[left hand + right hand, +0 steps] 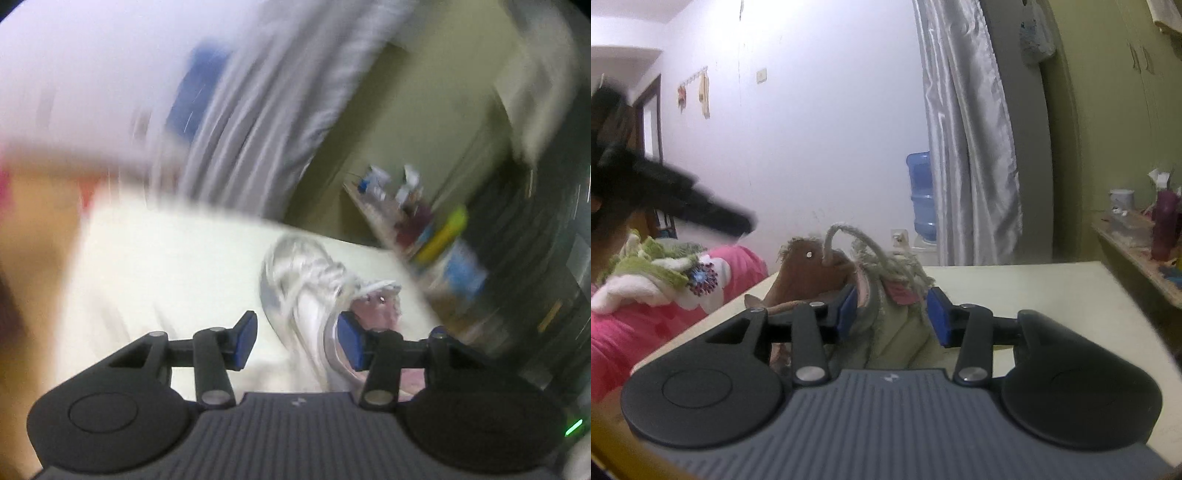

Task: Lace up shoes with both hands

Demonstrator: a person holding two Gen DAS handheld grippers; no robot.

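Note:
The left wrist view is smeared by motion. In it a white and silver sneaker with white laces and a pink lining lies on a cream table. My left gripper is open just before the sneaker's heel end, its right pad at the collar. In the right wrist view a brown and olive shoe with a thick frayed cord lace looping up stands on the table. My right gripper is open, its blue pads on either side of the shoe's tongue and top.
A person in a pink garment is at the left edge, with a dark blurred shape above. Behind the table are a grey curtain, a blue water jug and a cluttered side shelf.

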